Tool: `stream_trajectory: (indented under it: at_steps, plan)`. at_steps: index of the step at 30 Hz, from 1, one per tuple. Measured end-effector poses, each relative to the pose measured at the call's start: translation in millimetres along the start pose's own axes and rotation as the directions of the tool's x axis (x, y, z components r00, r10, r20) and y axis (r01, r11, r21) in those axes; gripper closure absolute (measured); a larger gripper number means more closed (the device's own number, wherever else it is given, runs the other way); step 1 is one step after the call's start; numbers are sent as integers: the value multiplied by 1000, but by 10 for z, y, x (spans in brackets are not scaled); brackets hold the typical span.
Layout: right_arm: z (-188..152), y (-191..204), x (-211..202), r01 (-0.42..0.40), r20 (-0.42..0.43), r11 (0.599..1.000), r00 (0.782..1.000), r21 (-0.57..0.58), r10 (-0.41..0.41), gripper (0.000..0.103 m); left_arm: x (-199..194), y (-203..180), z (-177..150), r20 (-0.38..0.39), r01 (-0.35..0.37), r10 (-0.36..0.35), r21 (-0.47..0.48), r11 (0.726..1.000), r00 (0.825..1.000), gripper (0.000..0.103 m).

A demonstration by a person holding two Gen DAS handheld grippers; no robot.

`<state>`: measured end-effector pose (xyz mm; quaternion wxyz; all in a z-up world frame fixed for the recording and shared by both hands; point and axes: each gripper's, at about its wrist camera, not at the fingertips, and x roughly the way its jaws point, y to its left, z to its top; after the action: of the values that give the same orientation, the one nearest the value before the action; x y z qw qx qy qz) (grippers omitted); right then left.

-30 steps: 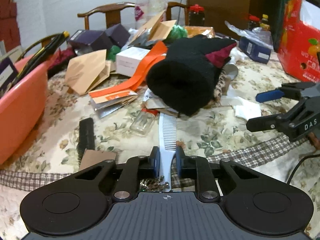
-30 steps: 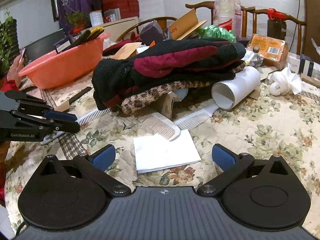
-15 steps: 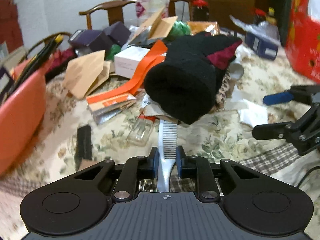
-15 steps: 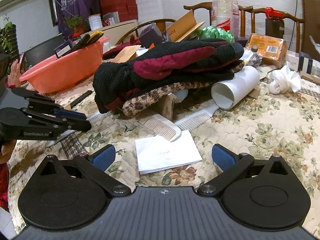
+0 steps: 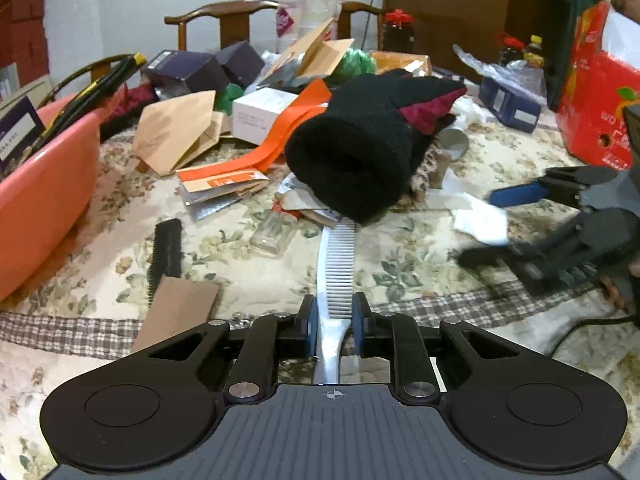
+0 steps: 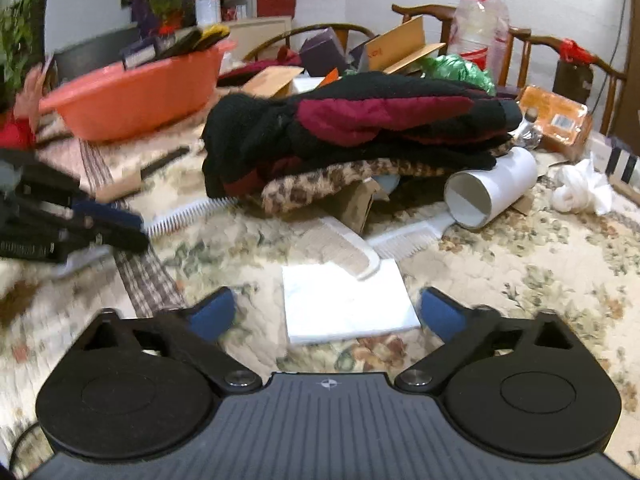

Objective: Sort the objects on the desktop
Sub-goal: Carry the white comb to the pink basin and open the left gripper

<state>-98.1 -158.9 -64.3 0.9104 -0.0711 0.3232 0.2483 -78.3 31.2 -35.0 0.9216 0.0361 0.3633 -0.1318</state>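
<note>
On the quilted, flower-printed cloth (image 5: 420, 248) we see clutter of many textures. Our left gripper (image 5: 334, 322) is clamped on the smooth handle of a white comb (image 5: 338, 256), a long plastic strip with fine, even teeth; its far tip disappears under a black knitted hat (image 5: 352, 160), thick and woolly, with a maroon lining showing at one side. Our right gripper (image 6: 326, 314) stands wide with its jaws closing, blue pads apart and pressing on nothing; between them lies a flat square white napkin (image 6: 344, 304) on the cloth. A second comb (image 6: 348, 248), pale and curved, rests with its end on the napkin's far edge, and a third (image 6: 404, 240) lies just beside it, its handle running under a white paper tube (image 6: 488, 192). Above these sits a heap of black and maroon fleece (image 6: 360, 120) over a leopard-print fabric (image 6: 328, 184). A salmon plastic basin (image 5: 44, 192) is cut off at the frame's edge. Near it lie a black ribbed comb (image 5: 166, 252), partly covered by a brown card (image 5: 176, 312), and a small clear bottle (image 5: 276, 228). In the right wrist view the left gripper is blurred, and the print on the boxes behind is too small to read.
</note>
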Motion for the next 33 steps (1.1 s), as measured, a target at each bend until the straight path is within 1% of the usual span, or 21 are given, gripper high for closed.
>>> stream_trajectory:
  at_steps: [1, 2, 3, 4, 5, 9, 11, 15, 18, 21, 24, 29, 33]
  plan:
    - [10, -7, -20, 7, 11, 1000, 1000, 4, -7, 29, -8, 10, -5, 2, 7, -7, -12, 1000, 1000, 90]
    - [22, -21, -51, -13, 15, 1000, 1000, 14, 13, 62, -15, 23, -5, 2, 12, -12, -22, 1000, 1000, 90]
    - [37, -29, -84, -5, 15, 1000, 1000, 28, 5, 87, -24, 34, -4, 3, 15, -14, -29, 999, 1000, 90]
    - [45, -51, -103, -13, 4, 999, 1000, 50, 13, 93, -38, 49, -4, 7, 16, -16, -36, 999, 1000, 90]
    - [38, -71, -117, -22, 1, 997, 1000, 69, 22, 96, -55, 67, -4, 11, 19, -19, -45, 999, 1000, 90]
    - [-7, -112, -164, -20, 12, 992, 1000, 121, 19, 99, -126, 85, -2, 27, 45, -43, -64, 997, 999, 90]
    - [-9, -108, -196, -40, 7, 989, 999, 142, 39, 99, -150, 68, -5, 31, 65, -63, -67, 996, 998, 90]
    - [-29, -30, -311, -150, 3, 973, 988, 177, 152, 99, -178, 14, -18, 35, 81, -79, -56, 995, 996, 90]
    - [-58, 54, -365, -217, 0, 958, 975, 188, 221, 99, -181, 14, -35, 31, 110, -108, -77, 991, 994, 90]
    - [-59, 177, -332, -215, -10, 962, 976, 169, 219, 99, -251, -21, -26, 54, 135, -131, -79, 988, 990, 90]
    - [-26, 214, -220, -218, -27, 956, 973, 198, 228, 99, -322, -83, 1, 78, 147, -142, -68, 987, 987, 90]
    - [74, 305, -192, -269, 13, 938, 962, 221, 273, 99, -334, -133, -14, 85, 148, -143, -65, 987, 986, 90]
    - [124, 404, -182, -272, 21, 939, 962, 208, 274, 99, -390, -97, -36, 98, 154, -146, -72, 985, 984, 90]
